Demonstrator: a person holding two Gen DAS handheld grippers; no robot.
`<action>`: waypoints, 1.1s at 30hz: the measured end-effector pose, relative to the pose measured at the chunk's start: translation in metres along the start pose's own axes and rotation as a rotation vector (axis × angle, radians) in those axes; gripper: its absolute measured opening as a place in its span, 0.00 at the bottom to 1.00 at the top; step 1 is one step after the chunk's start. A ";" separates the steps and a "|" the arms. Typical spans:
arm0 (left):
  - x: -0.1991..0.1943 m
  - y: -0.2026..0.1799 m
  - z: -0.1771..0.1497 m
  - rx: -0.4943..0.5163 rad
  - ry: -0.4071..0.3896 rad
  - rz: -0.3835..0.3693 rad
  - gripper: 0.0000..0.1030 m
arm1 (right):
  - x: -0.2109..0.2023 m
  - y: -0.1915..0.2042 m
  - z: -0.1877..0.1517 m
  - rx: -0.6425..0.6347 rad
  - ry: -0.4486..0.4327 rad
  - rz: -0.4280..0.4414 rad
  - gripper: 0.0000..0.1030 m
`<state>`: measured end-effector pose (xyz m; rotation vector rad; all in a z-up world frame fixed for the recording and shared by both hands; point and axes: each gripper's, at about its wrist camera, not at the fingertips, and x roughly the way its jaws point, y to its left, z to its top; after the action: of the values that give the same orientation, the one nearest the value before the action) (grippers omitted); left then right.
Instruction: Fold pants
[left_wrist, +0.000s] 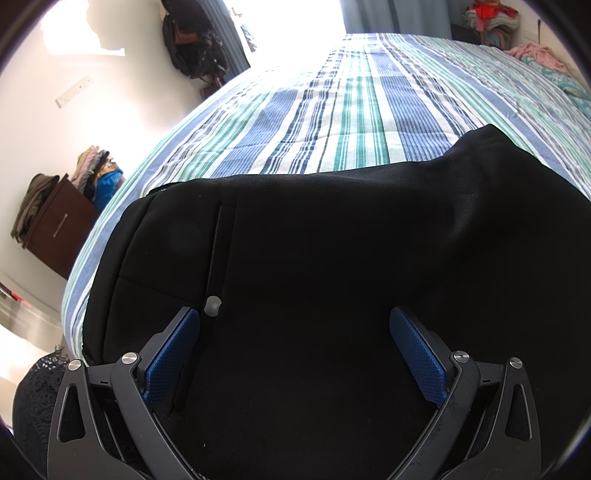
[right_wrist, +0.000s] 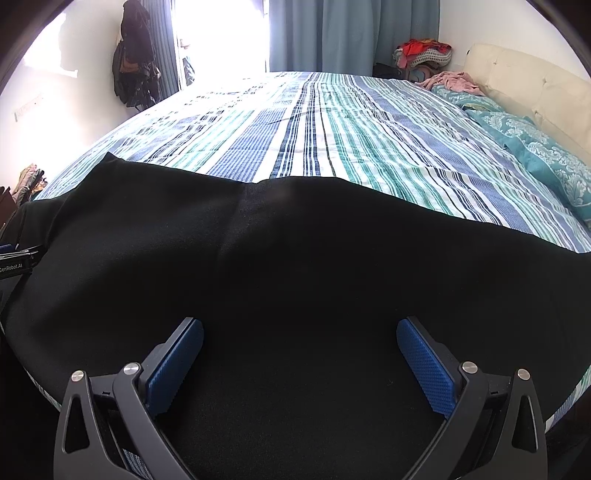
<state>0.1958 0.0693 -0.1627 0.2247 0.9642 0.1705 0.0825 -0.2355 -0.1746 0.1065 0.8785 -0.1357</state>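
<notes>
So far the black pants (left_wrist: 332, 240) lie spread on the bed (left_wrist: 351, 122) ahead of my left tool (left_wrist: 295, 354) and right tool (right_wrist: 300, 363), both wide apart and empty, no fold made yet.

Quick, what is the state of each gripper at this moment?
Left gripper: open, holding nothing, over the black pants.
Right gripper: open, holding nothing, over the same pants.

Pants (right_wrist: 295, 258) on bed (right_wrist: 332, 129) (near edge)
</notes>
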 end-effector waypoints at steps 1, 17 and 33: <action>0.000 0.000 0.000 0.000 0.000 0.000 0.99 | 0.000 0.000 0.000 0.000 -0.001 0.001 1.00; -0.003 0.000 0.001 0.006 -0.010 0.006 0.99 | -0.002 -0.183 0.066 0.106 0.235 0.073 1.00; -0.010 0.010 0.011 -0.062 0.107 -0.085 0.98 | -0.041 -0.460 0.028 0.447 0.142 0.138 0.93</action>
<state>0.1993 0.0751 -0.1461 0.1180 1.0716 0.1354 0.0028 -0.6898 -0.1422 0.5989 0.9672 -0.1955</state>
